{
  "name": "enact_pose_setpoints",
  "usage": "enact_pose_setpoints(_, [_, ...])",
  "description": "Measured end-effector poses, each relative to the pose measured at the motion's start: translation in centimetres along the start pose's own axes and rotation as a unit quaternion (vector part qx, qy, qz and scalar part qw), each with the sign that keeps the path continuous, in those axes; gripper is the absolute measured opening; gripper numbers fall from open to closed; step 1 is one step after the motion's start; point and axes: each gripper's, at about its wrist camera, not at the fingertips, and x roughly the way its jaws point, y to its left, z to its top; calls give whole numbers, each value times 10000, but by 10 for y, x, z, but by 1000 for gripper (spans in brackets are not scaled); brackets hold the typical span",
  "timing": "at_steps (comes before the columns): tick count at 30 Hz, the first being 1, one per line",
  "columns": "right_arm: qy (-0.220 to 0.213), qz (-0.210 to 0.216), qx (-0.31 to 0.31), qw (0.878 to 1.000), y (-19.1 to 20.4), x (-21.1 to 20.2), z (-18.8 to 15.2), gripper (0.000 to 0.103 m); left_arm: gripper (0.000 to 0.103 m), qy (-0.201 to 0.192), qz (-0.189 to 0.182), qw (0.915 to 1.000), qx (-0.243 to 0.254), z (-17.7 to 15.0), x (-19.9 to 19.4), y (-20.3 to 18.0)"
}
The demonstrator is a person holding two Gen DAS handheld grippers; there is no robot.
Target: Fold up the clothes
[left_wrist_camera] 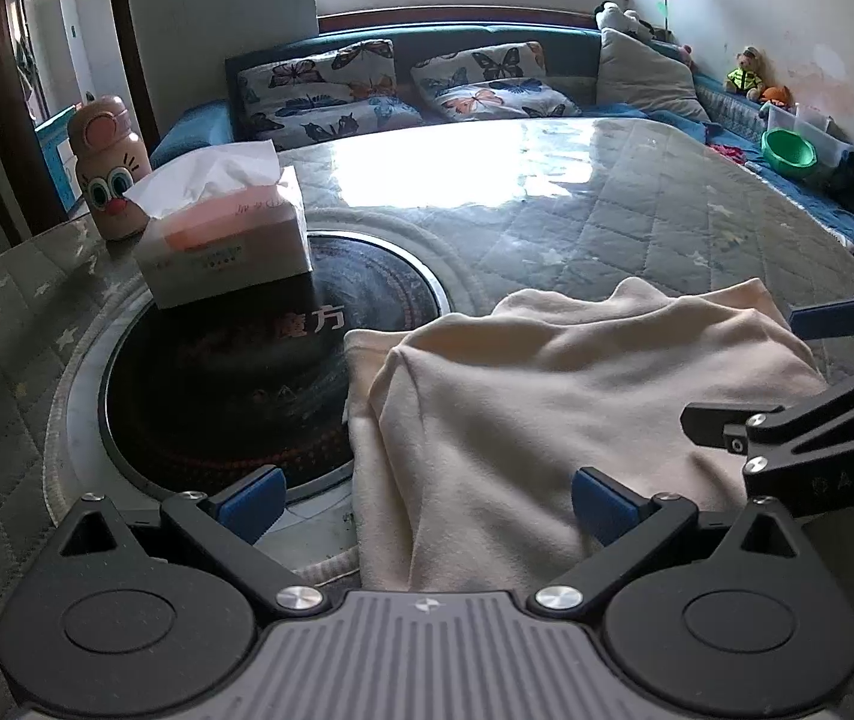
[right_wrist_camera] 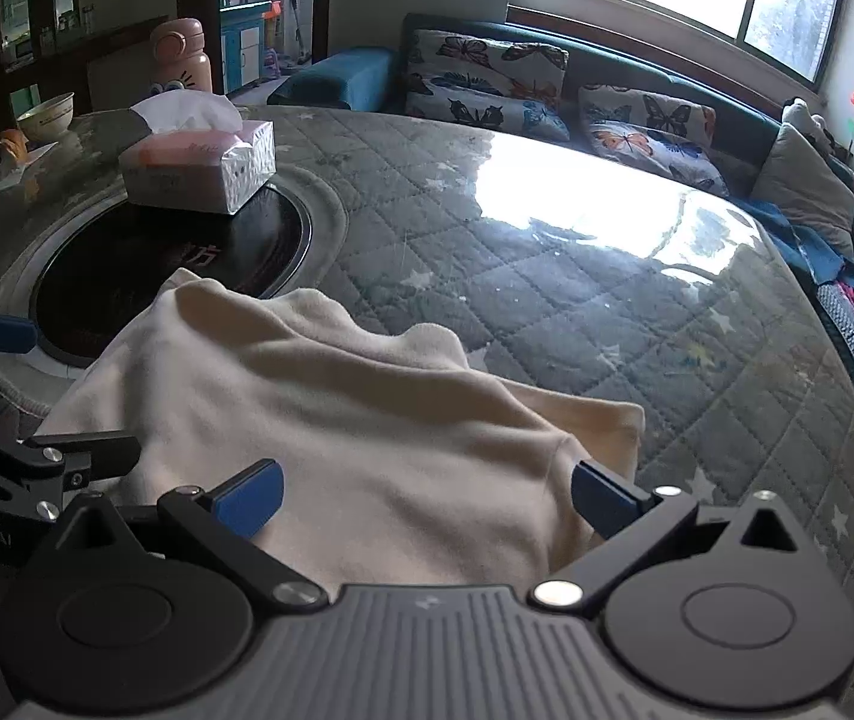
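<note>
Cream garment (left_wrist_camera: 547, 408) lies partly folded on the near side of the round worktop (left_wrist_camera: 637, 216), which has a quilted grey cover under a glossy sheet. Its left edge overlaps the rim of the dark circular inset (left_wrist_camera: 217, 372) at the worktop centre.

Left hand-held gripper (left_wrist_camera: 427, 501): fingers spread wide apart, blue pads (left_wrist_camera: 250, 504) on either side of the garment's near left part, holding nothing.

Right hand-held gripper (right_wrist_camera: 427, 495): fingers likewise spread apart over the garment's near right part, nothing clamped. Contact between pads and cloth cannot be judged.

The two grippers sit close together, each one's finger showing in the other's view.

Tissue box (left_wrist_camera: 226, 240) stands on the far-left edge of the inset; pink cartoon bottle (left_wrist_camera: 106, 171) just behind it. Butterfly-print cushions (left_wrist_camera: 331, 93) on the sofa beyond the worktop.
</note>
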Motion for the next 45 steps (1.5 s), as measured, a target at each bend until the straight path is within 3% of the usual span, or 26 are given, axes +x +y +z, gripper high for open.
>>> enact_pose_setpoints(45, [-100, -199, 274, 9994, 5, -22, -20, 103, 103, -203, 112, 9995, 214, -10, -17, -17])
